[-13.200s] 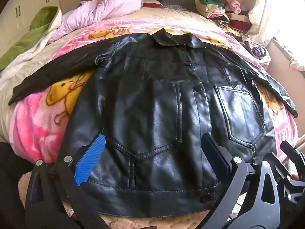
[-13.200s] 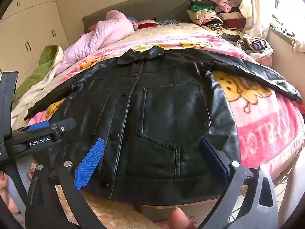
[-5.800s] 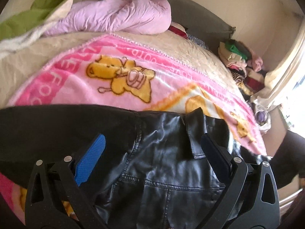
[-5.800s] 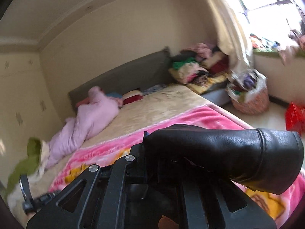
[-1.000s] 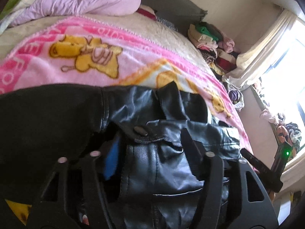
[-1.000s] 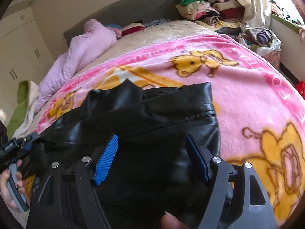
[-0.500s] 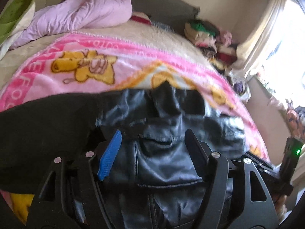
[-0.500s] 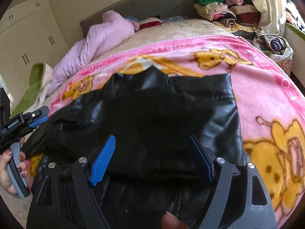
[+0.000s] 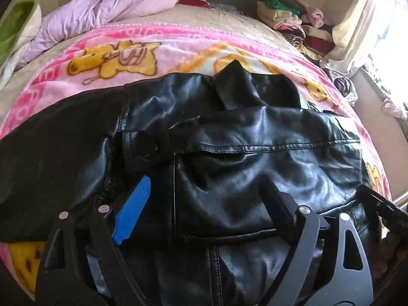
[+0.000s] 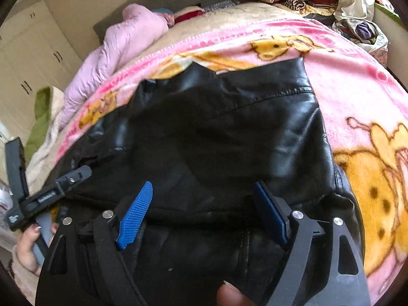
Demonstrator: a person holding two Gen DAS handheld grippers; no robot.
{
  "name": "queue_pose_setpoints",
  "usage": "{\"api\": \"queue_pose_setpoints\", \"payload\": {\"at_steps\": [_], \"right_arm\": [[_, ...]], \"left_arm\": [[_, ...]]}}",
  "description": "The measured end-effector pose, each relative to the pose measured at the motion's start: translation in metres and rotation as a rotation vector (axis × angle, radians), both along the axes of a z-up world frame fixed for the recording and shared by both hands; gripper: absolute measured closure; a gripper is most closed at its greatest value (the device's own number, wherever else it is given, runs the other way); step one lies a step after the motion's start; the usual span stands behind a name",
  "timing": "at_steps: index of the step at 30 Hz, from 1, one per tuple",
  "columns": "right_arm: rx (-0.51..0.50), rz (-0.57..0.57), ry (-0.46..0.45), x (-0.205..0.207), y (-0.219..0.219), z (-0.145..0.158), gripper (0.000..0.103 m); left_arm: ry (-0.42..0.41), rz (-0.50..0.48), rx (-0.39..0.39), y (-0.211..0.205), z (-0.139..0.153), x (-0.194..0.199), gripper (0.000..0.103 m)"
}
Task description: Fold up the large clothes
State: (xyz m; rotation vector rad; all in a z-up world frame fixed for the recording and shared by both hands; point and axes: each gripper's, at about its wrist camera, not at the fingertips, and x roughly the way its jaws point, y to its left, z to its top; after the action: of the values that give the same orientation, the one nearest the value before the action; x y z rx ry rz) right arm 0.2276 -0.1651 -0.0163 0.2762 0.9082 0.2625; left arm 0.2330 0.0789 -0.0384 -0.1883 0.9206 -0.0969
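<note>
A black leather jacket [image 9: 255, 148] lies face up on the pink cartoon blanket [image 9: 122, 58]. Its right sleeve is folded across the chest, and its left sleeve [image 9: 51, 153] still stretches out to the left. My left gripper [image 9: 206, 199] is open just above the folded sleeve, with nothing between its pads. My right gripper [image 10: 204, 204] is open over the same jacket [image 10: 229, 137], also holding nothing. The left gripper's body [image 10: 46, 193] shows at the left edge of the right wrist view.
A lilac quilt [image 9: 109, 7] and a green blanket [image 9: 12, 25] lie at the bed's far left. A pile of folded clothes [image 9: 288, 17] sits at the far right by the curtain. White wardrobes [image 10: 30, 58] stand on the left.
Both grippers have drawn back toward the jacket's hem and opened wider. The left gripper has let go of the folded sleeve, which now lies across the chest.
</note>
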Motion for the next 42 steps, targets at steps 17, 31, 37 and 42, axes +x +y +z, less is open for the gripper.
{"api": "queue_pose_setpoints", "payload": {"at_steps": [17, 31, 37, 42], "right_arm": [[-0.043, 0.099, -0.179, -0.040, 0.048, 0.047, 0.005], [-0.056, 0.174, -0.234, -0.059, 0.099, 0.071, 0.004], [-0.059, 0.209, -0.259, -0.062, 0.120, 0.083, 0.004], [-0.062, 0.233, -0.269, -0.062, 0.138, 0.090, 0.004]], "left_arm": [[-0.048, 0.060, -0.042, 0.021, 0.016, -0.039, 0.009], [-0.135, 0.162, -0.099, 0.073, 0.046, -0.077, 0.009], [-0.151, 0.187, -0.106, 0.093, 0.055, -0.087, 0.009], [-0.161, 0.228, -0.105, 0.116, 0.060, -0.098, 0.009]]}}
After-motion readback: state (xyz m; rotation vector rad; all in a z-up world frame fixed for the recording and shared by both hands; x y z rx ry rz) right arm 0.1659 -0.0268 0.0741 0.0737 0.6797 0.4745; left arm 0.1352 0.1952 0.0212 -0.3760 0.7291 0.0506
